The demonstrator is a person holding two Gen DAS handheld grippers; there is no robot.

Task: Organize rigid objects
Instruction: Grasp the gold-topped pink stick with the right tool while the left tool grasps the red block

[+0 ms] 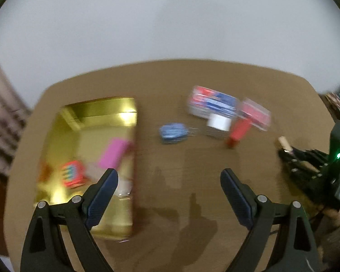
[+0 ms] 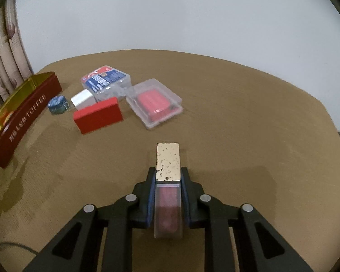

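**A:** Nearest the right cam, the right gripper is clamping a lipstick, pads squeezing both sides, gold cap sticking out forward over the table. Anyone seeing the same?

**B:** Yep. The left gripper is hanging over the table with jaws wide apart, nothing between them. That view is blurry though.

**A:** Where's everything else sitting?

**B:** The tin is lying open on the left, with a pink block and a red-and-teal thing inside. Out on the table, a blue roll is sitting near the tin. Right of it, a white box, a red box, a blue-label case and a clear case with something red inside are bunching close together.
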